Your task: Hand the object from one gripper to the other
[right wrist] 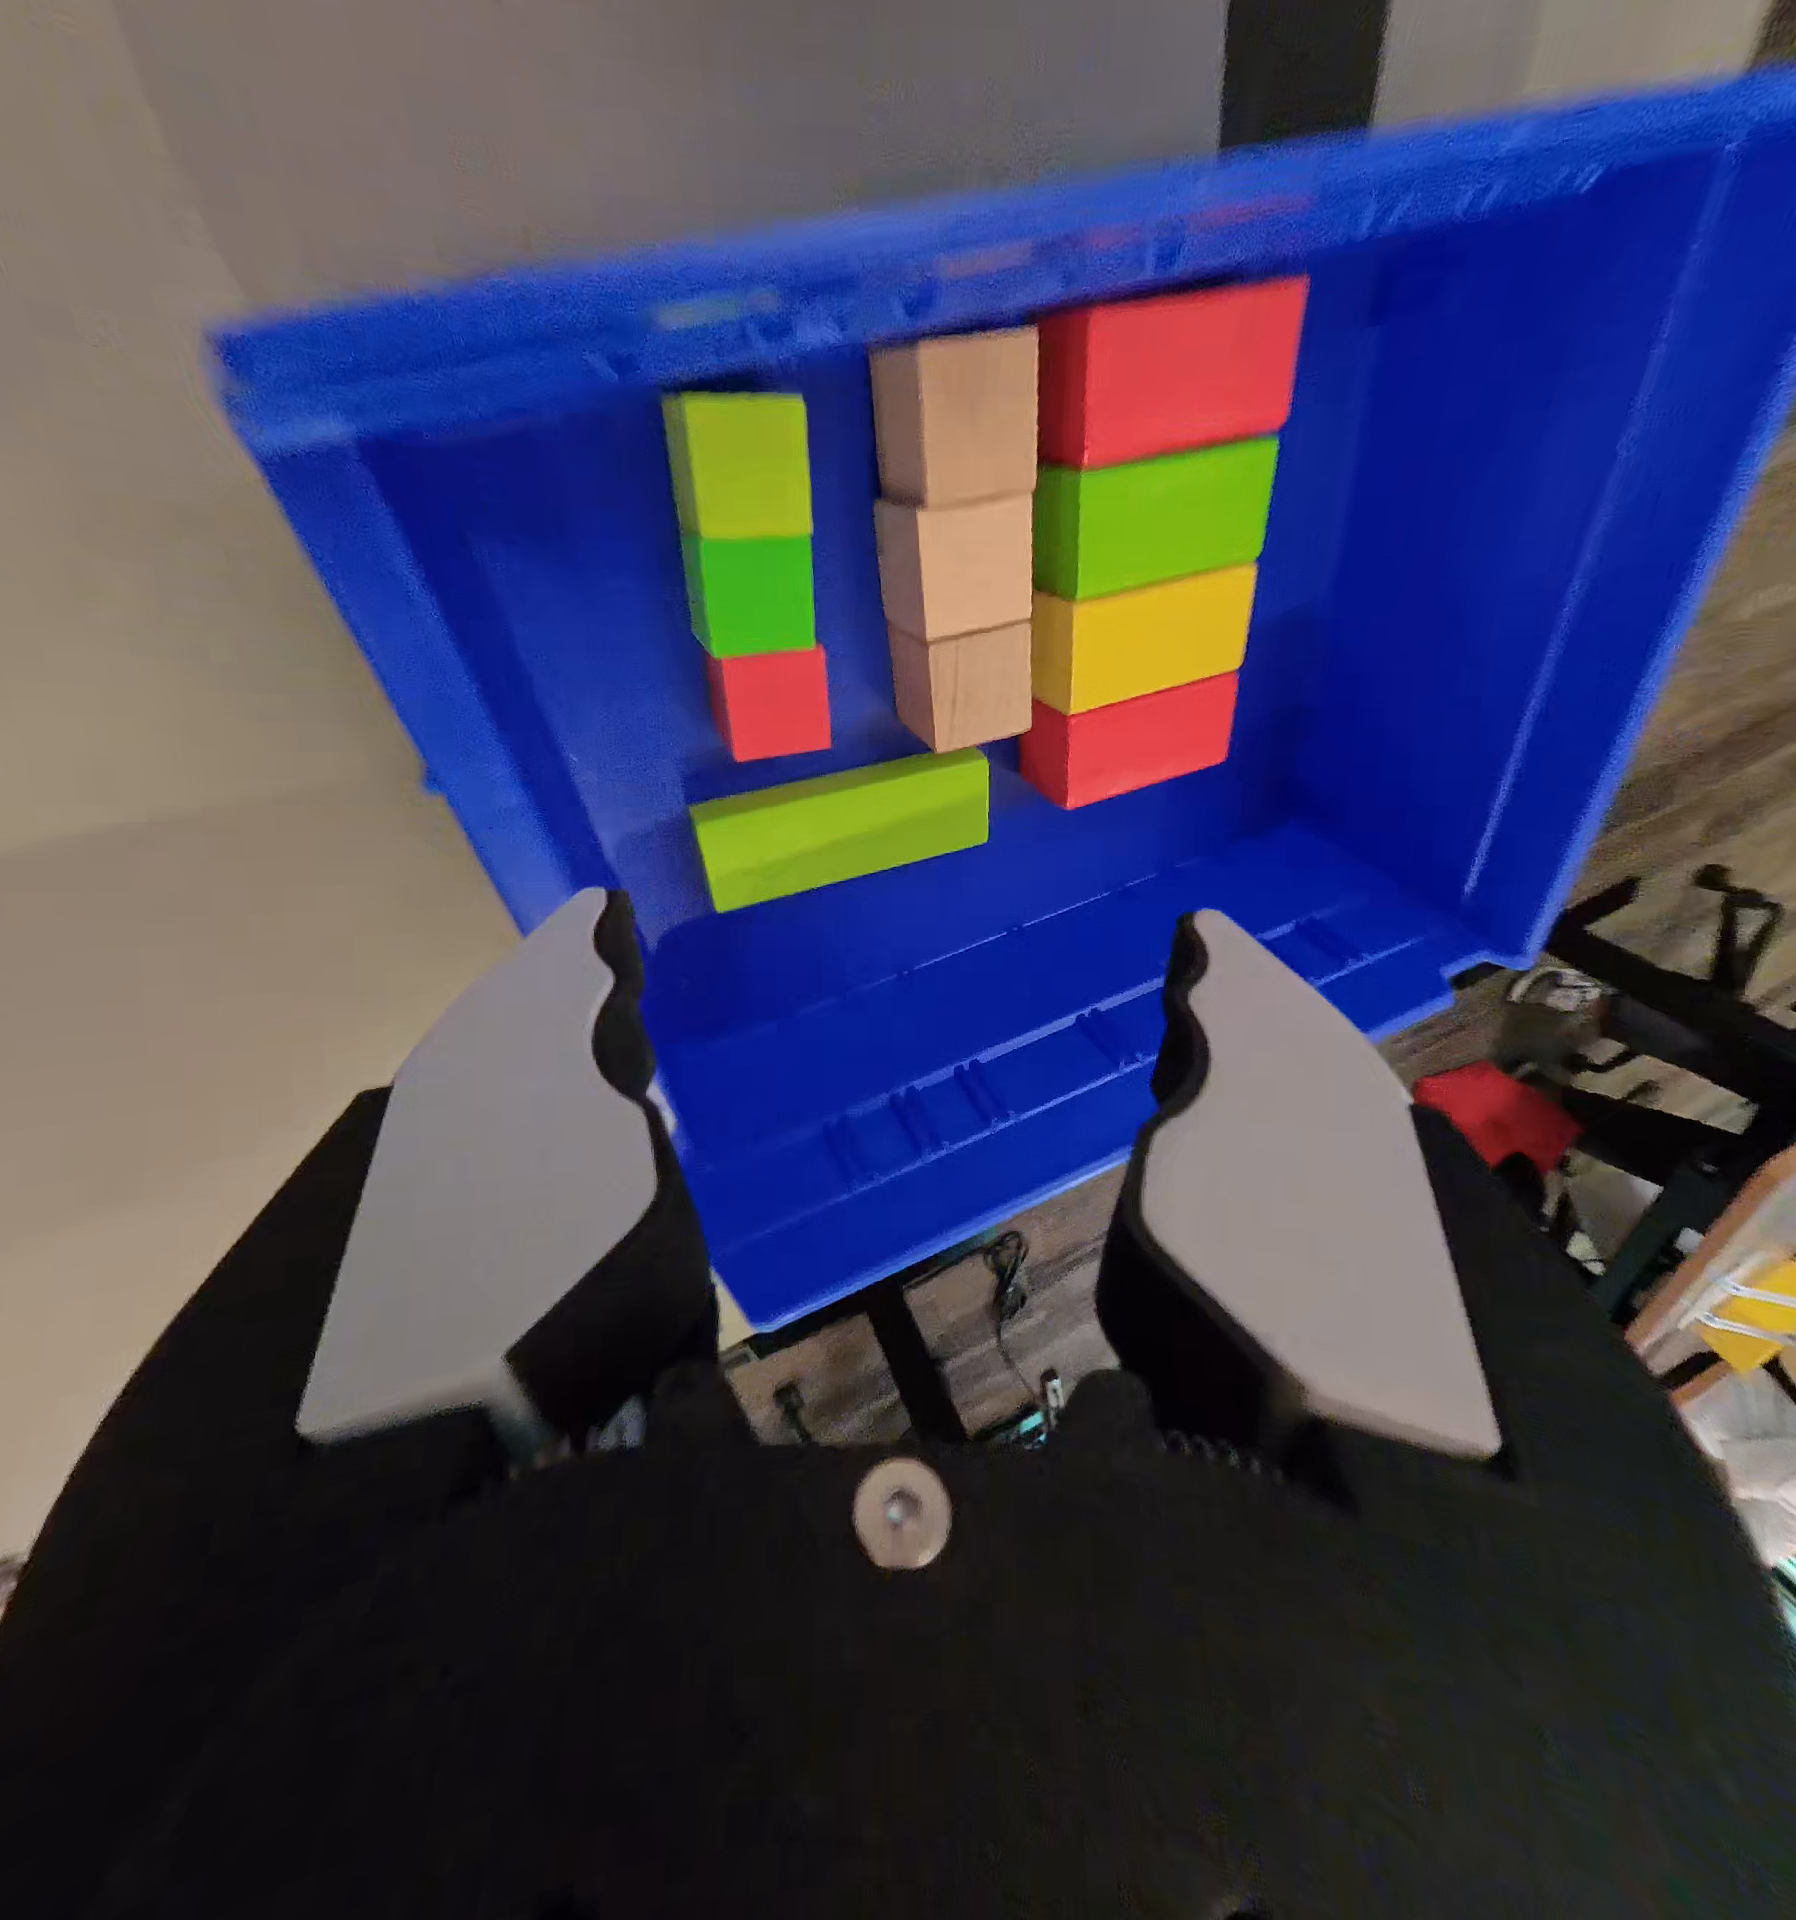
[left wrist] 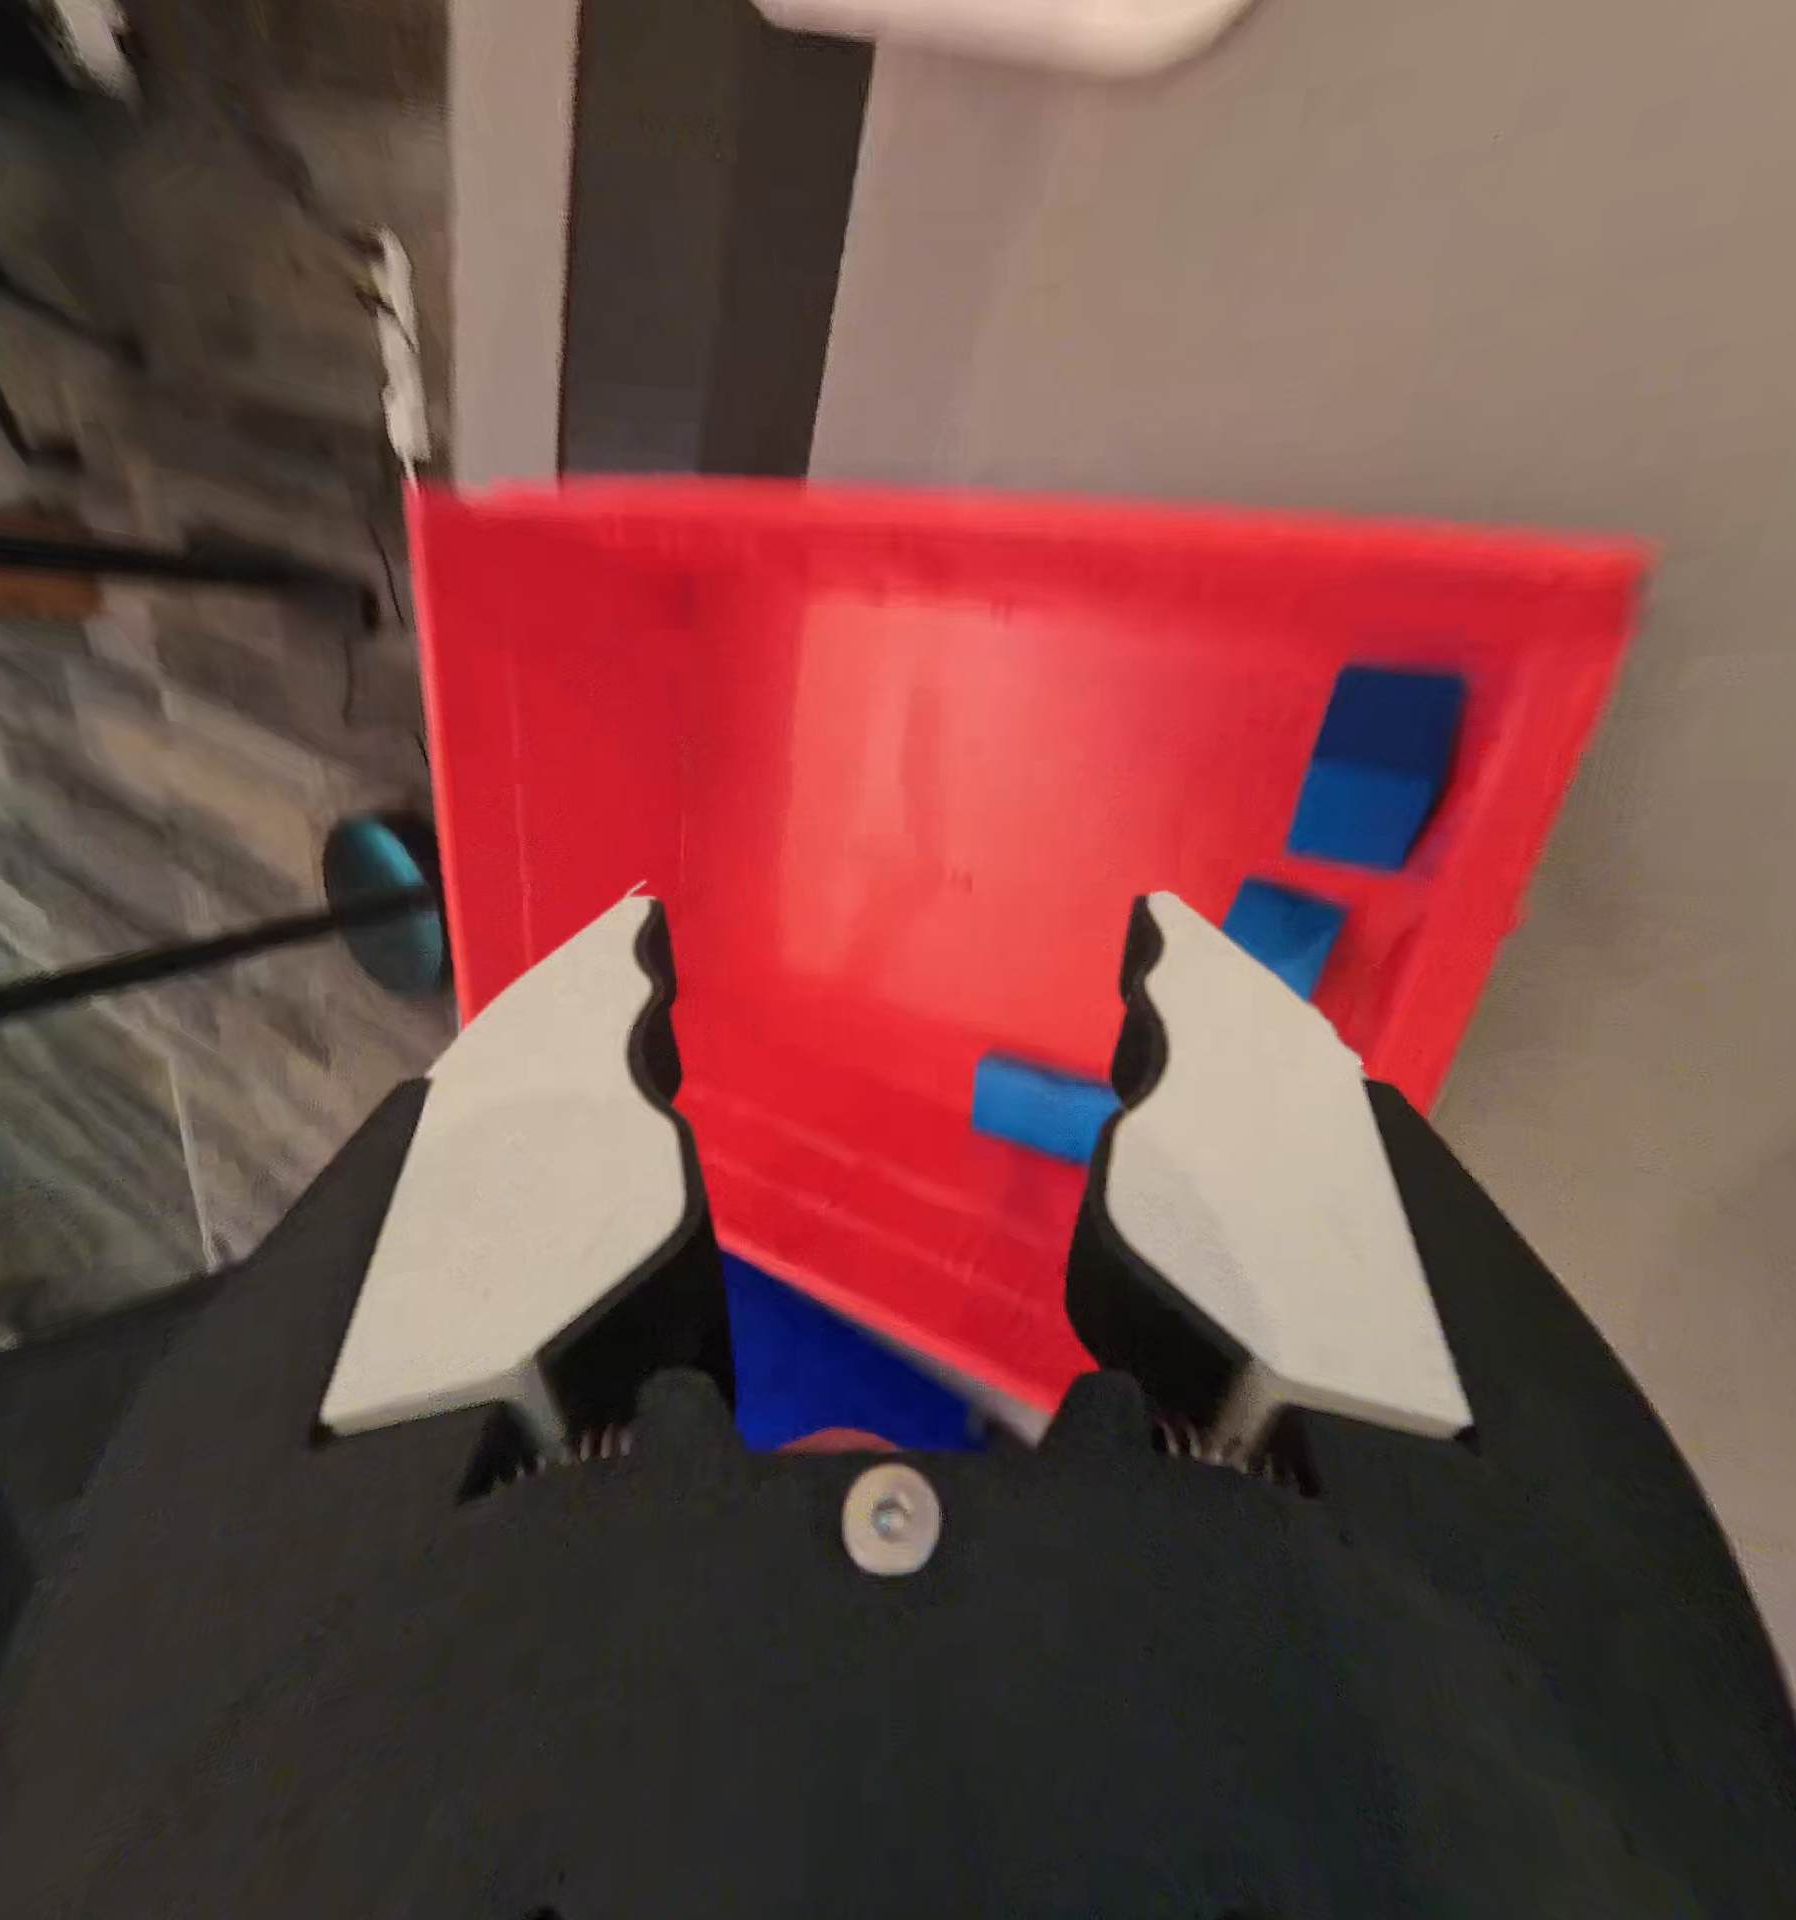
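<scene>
Neither gripper holds a block. Three blue blocks lie on the floor of a red bin in the left wrist view: the largest blue block far on the right by the right wall, a smaller blue block just nearer than it, and a third blue block nearest, partly hidden behind the right fingertip. Which of the blocks is the one to be handed over cannot be told.

The left gripper is spread wide over the red bin, with only bare bin floor between its pads. A patch of blue shows low between the finger roots, by the bin's near edge; what it is cannot be told. This view is blurred.

The right gripper is likewise spread wide, grasping nothing, over the near part of a blue bin. Farther in, wooden blocks lie in rows: on the left a lime-green block, a green block and a red block touching in a column; in the middle three natural wood cubes in a column; just right of them, touching, a large red block, a green block, a yellow block and another red block. A long lime-green block lies crosswise, nearest the fingers but apart from them.

Both bins rest on a pale table. A dark post stands beyond the red bin.
</scene>
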Tool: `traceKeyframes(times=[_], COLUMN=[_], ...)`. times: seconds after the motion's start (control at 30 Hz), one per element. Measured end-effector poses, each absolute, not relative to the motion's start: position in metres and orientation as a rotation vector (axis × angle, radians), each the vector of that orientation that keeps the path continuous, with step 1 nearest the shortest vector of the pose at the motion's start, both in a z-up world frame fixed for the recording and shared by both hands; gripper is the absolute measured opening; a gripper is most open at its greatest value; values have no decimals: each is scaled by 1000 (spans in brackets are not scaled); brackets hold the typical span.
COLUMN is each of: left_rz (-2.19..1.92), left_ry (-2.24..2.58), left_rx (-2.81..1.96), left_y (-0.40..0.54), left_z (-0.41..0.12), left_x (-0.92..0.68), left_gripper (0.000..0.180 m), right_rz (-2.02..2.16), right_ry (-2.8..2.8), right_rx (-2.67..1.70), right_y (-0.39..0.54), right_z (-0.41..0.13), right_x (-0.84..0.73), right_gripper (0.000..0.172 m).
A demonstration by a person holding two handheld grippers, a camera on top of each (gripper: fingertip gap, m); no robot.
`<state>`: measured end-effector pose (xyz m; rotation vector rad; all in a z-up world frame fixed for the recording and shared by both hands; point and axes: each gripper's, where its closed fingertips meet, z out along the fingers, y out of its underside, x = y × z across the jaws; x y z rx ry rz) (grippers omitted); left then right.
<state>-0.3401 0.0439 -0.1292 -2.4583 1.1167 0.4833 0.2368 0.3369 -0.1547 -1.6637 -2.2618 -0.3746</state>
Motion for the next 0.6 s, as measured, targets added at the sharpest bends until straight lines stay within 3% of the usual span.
traceKeyframes(times=[0.2,0.6], left_rz=[440,596], left_ry=[1264,1597], left_rx=[-2921,-3245], left_y=[9,-41], left_z=[-206,-262], left_x=[-404,-436], left_gripper=[101,78], right_rz=[-313,-242], right_ry=[-2244,-2288], right_rx=[-1511,-1402], right_y=[272,226], right_z=[-147,-162], right_x=[209,191], right_gripper=[88,83])
